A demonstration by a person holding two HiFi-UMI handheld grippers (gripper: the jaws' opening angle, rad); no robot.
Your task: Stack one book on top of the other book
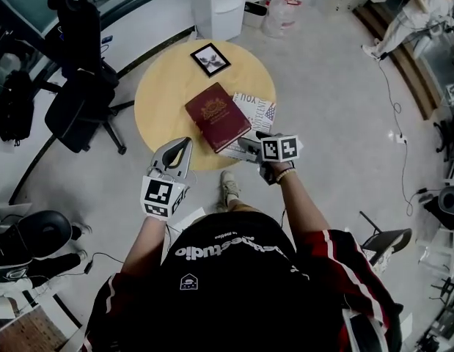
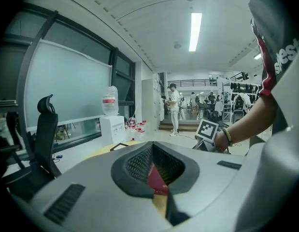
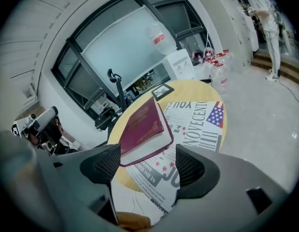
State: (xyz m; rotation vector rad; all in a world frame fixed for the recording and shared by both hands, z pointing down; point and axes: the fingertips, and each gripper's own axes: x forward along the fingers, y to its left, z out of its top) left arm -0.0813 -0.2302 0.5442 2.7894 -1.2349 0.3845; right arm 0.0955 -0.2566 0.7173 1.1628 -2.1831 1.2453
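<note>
The maroon book [image 1: 217, 116] lies flat near the middle of the round yellow surface [image 1: 164, 94]. It rests partly on a white printed book [image 1: 257, 110] with stars and stripes, which may be a thin magazine; the view is too coarse to tell. The right gripper [image 1: 249, 144] hangs over the surface's near edge, just beside both books' near corners. Its fingers [image 3: 103, 166] are spread wide and grasp nothing. The left gripper [image 1: 184, 145] is at the near rim, its fingers [image 2: 139, 163] clenched together and empty. A framed picture [image 1: 210, 59] lies at the far side.
</note>
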